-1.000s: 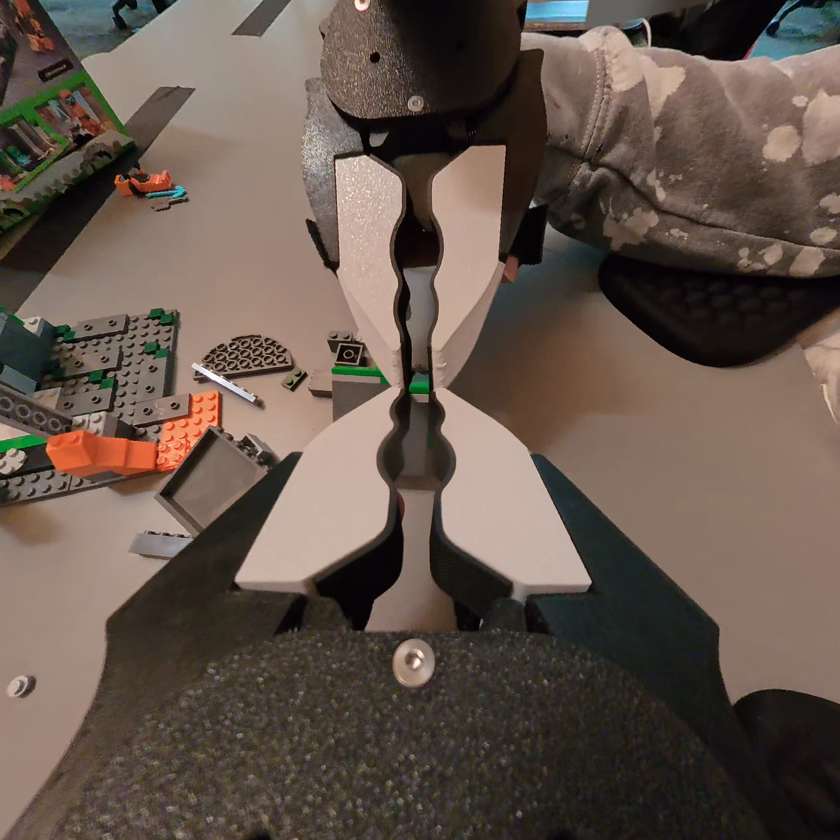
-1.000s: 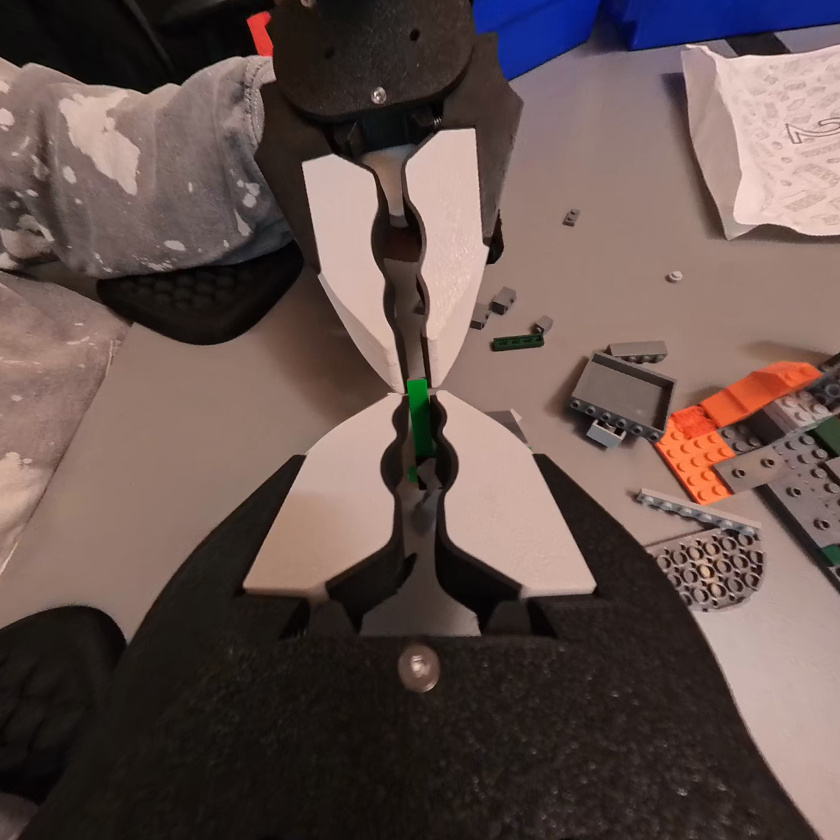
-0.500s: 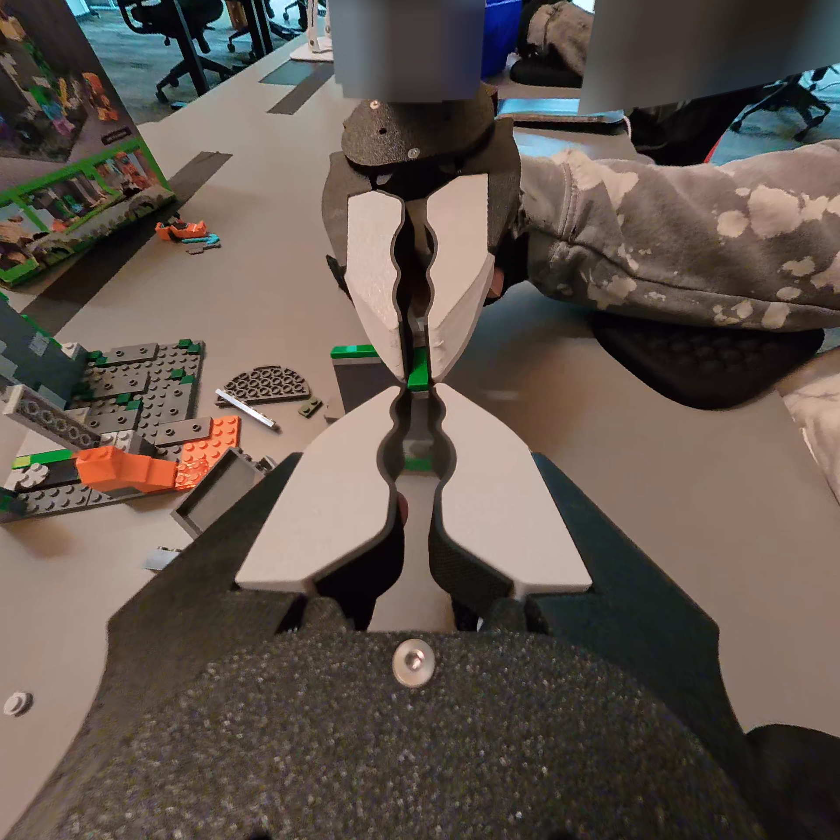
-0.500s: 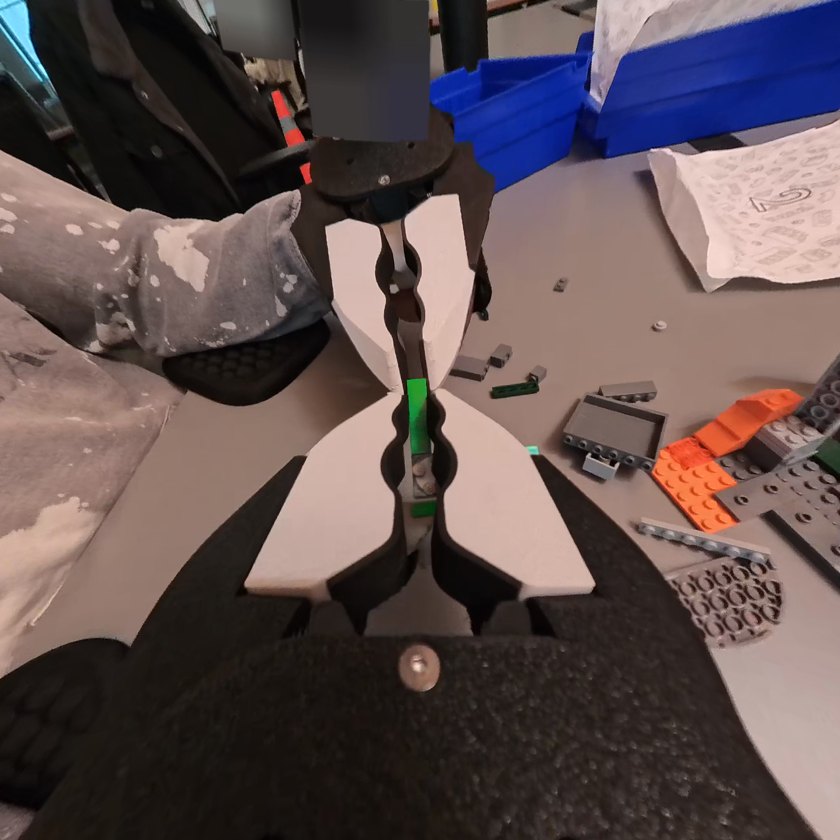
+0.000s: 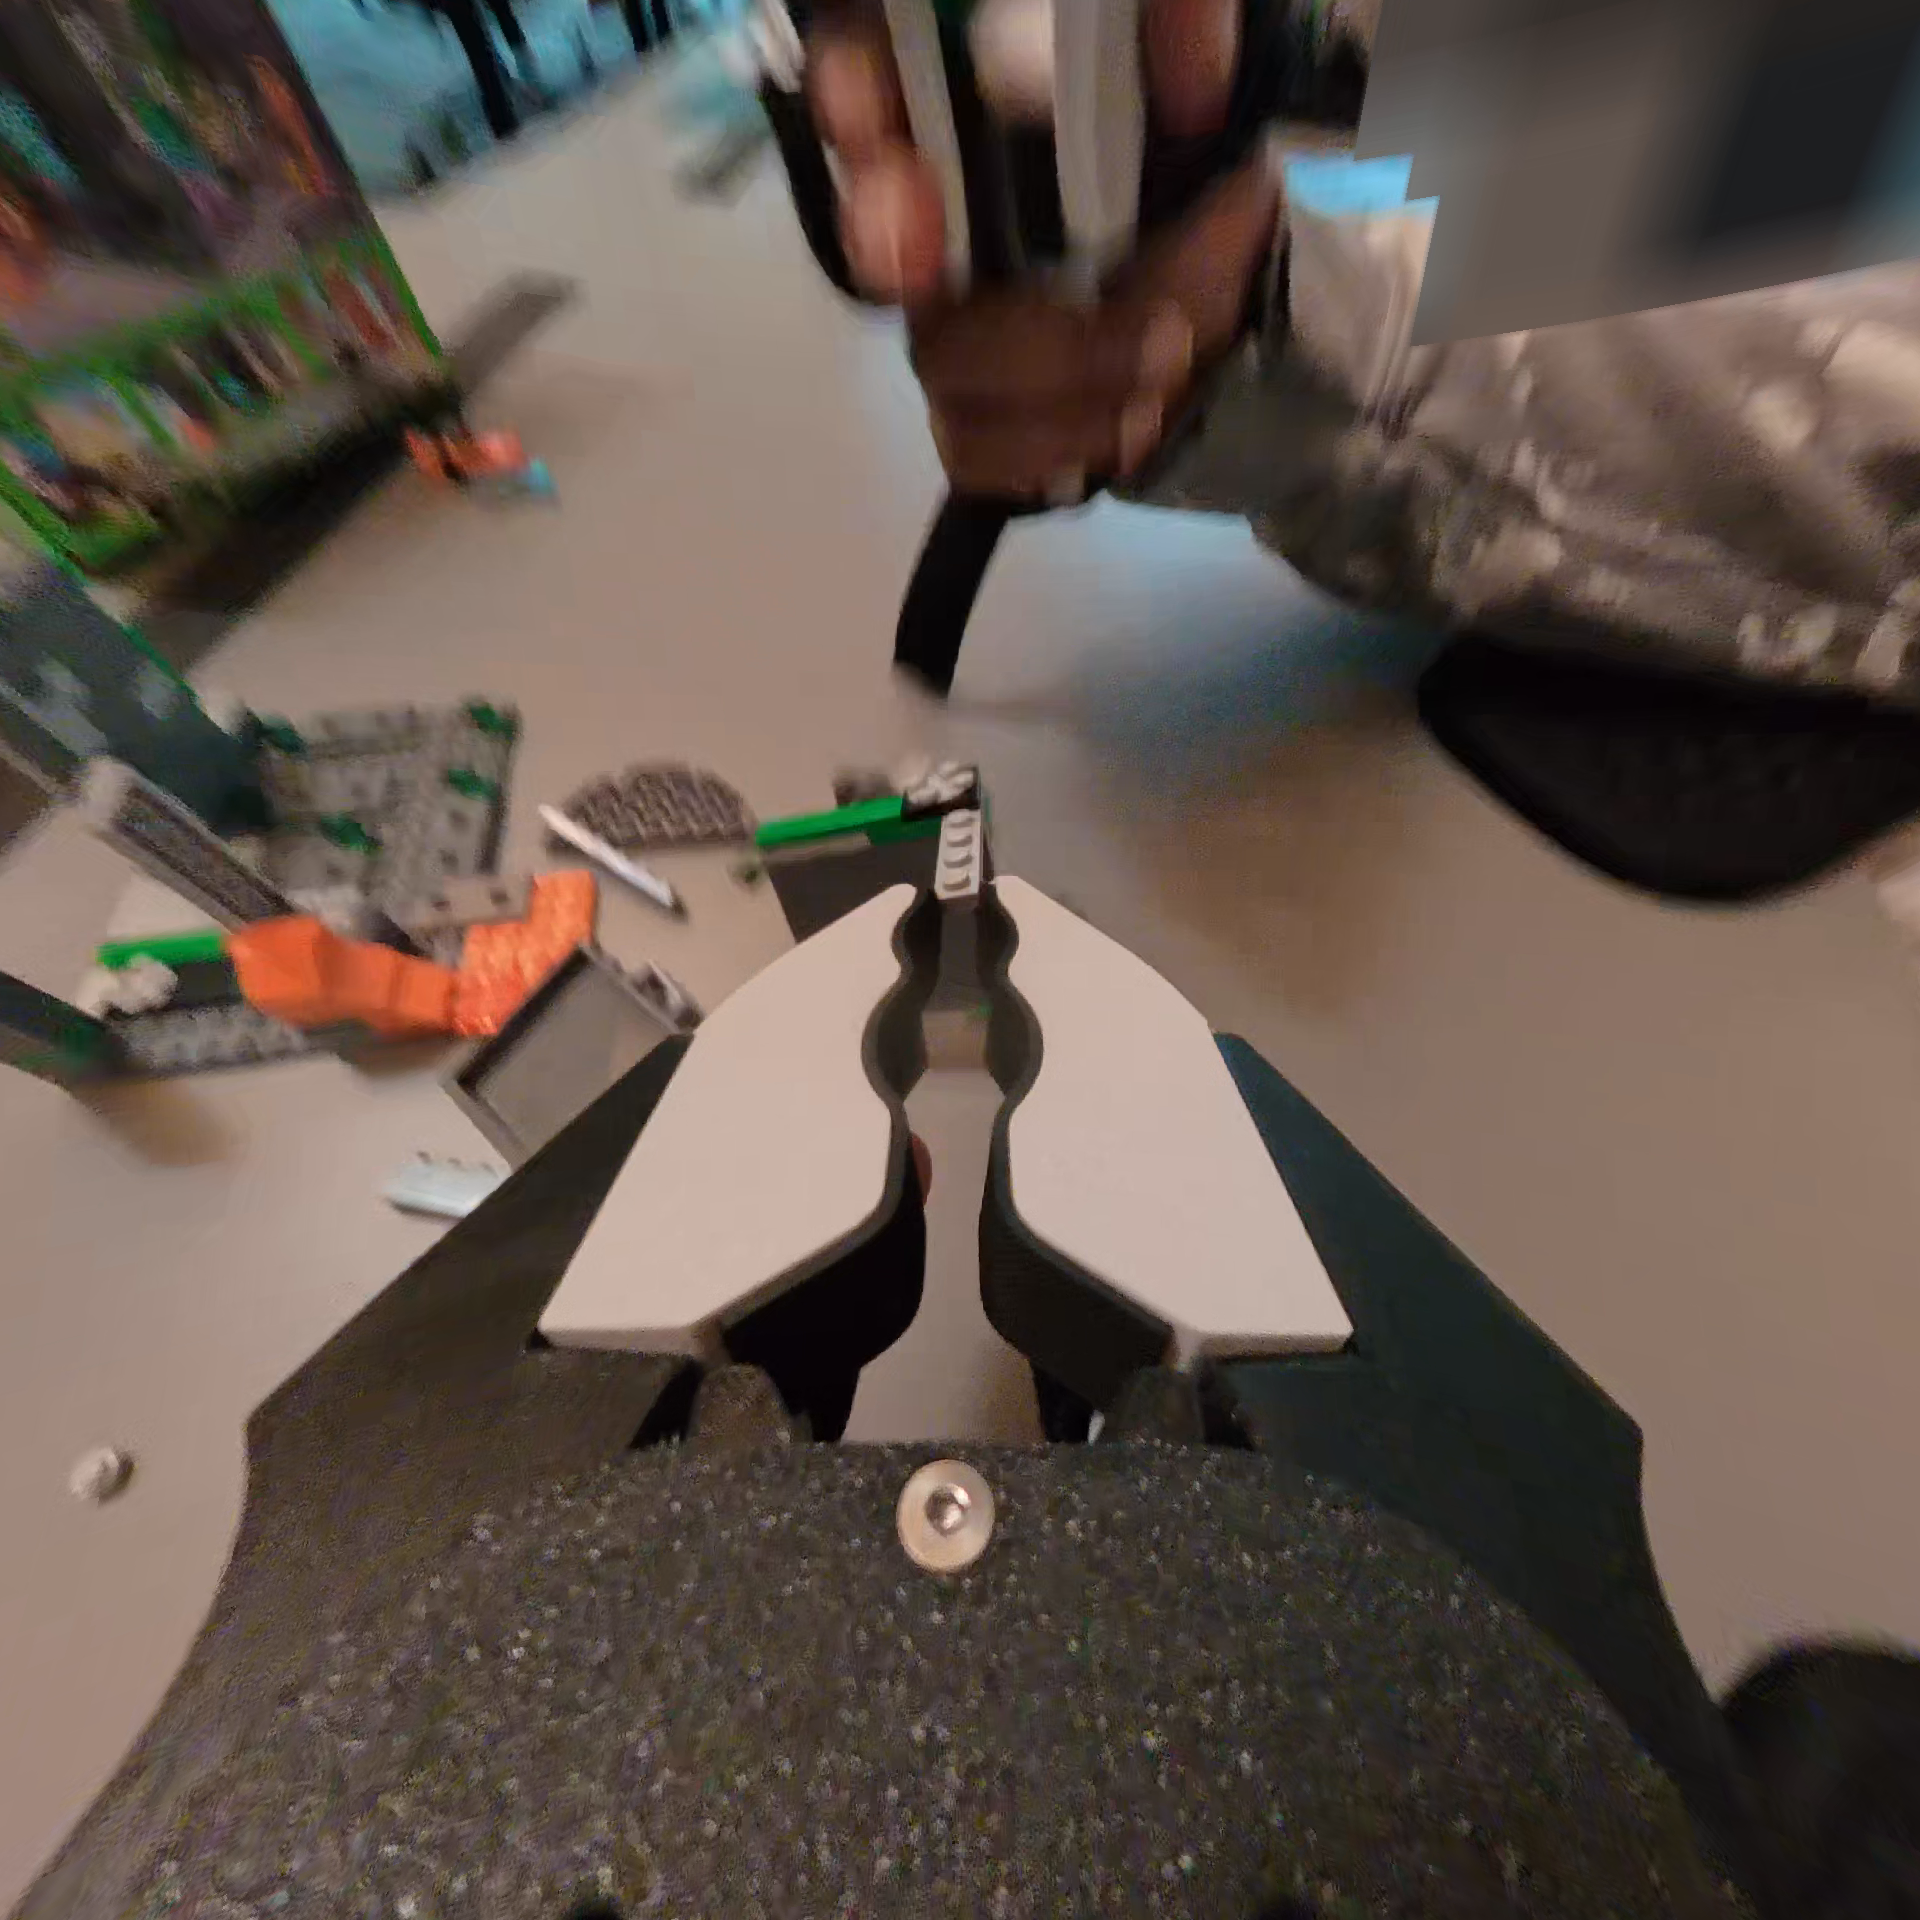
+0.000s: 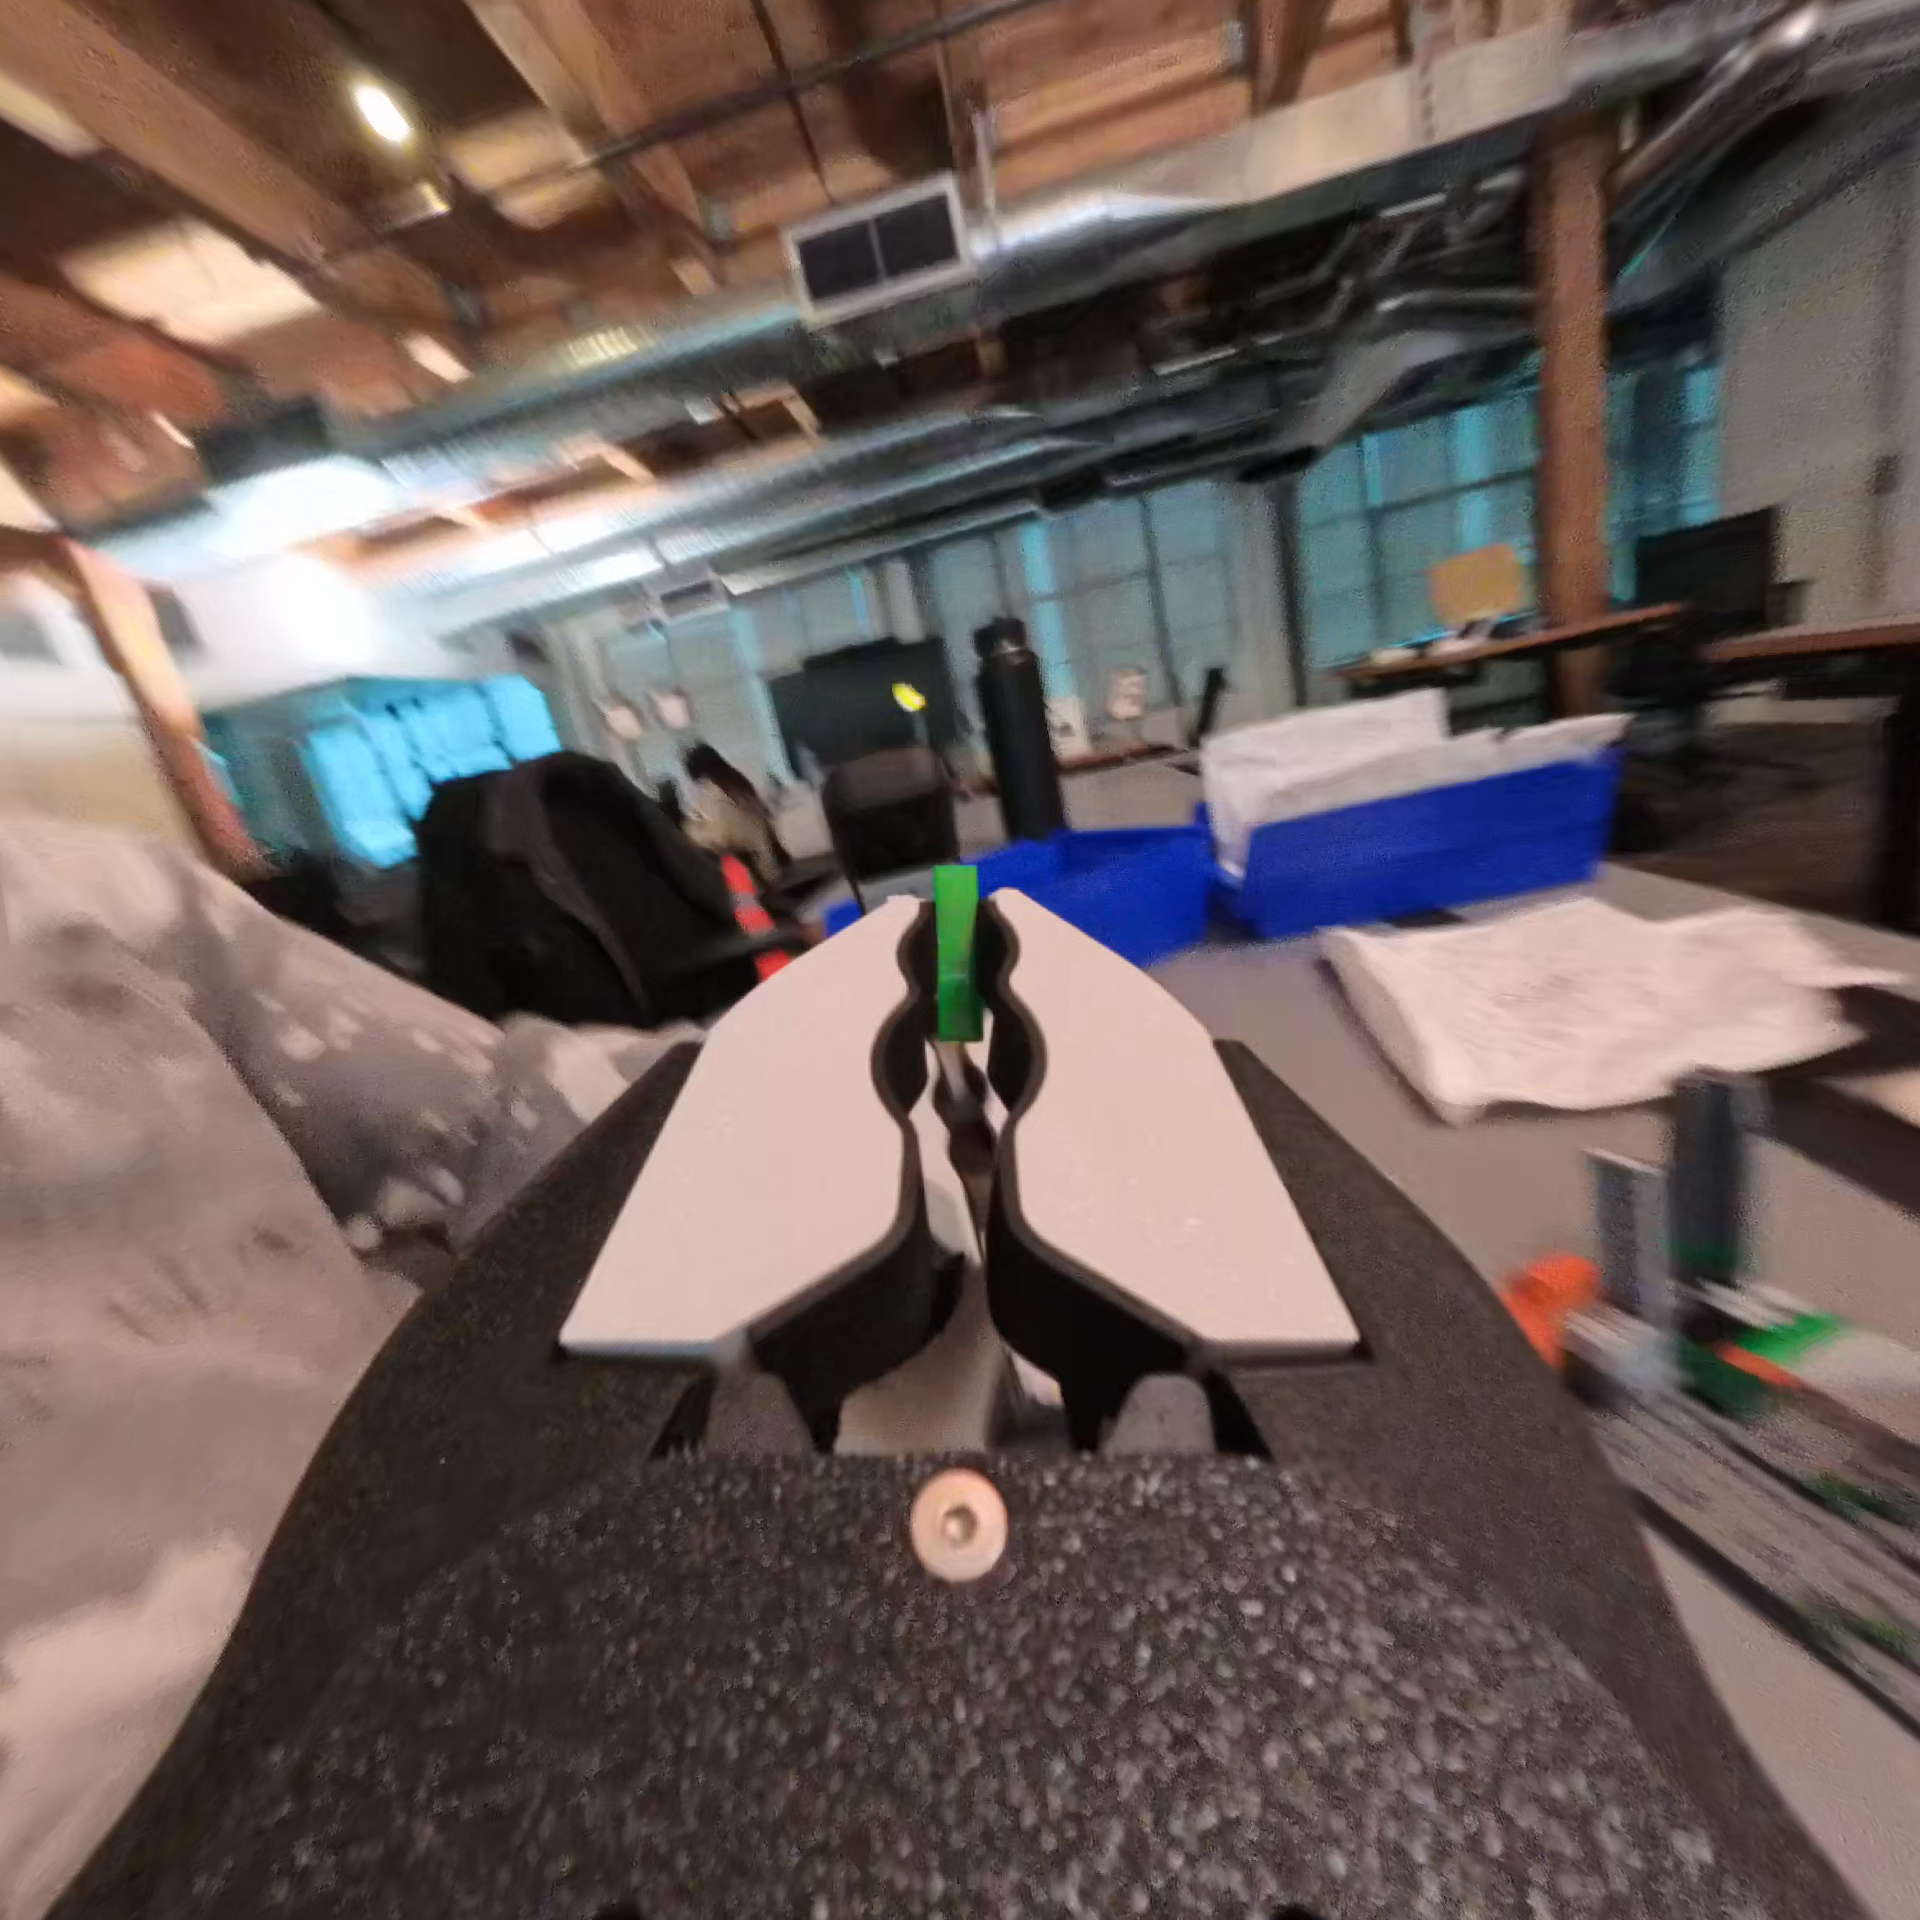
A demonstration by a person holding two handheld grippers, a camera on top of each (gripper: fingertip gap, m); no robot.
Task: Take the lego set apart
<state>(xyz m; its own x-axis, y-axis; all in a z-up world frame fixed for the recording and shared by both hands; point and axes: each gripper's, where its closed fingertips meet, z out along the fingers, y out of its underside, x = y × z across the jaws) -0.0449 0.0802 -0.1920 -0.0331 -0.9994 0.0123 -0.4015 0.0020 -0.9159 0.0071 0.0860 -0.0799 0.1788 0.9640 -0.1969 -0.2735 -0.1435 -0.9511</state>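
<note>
- The left gripper (image 5: pixel 958 883) is clenched on a dark grey lego panel (image 5: pixel 868 868); its fingertips pinch the panel's near end, where a small light grey studded piece (image 5: pixel 958 854) sits between them.
- A green strip (image 5: pixel 826 826) runs along the top edge of that panel, which juts out to the left of the fingertips above the grey table (image 5: pixel 1351 1091).
- Left of the panel, on the table, lies the rest of the lego set (image 5: pixel 343 914): grey studded plates with orange pieces, blurred.
- The right gripper (image 6: pixel 954 902) is clenched on a thin green lego piece (image 6: pixel 956 961) that stands upright between its fingertips and pokes out past them.
- This gripper is tilted up toward the ceiling; blue bins (image 6: pixel 1423 842) sit beyond it on the table.
- In the left wrist view the right gripper shows only as a blur above the panel, held in a hand (image 5: pixel 1039 343).
</note>
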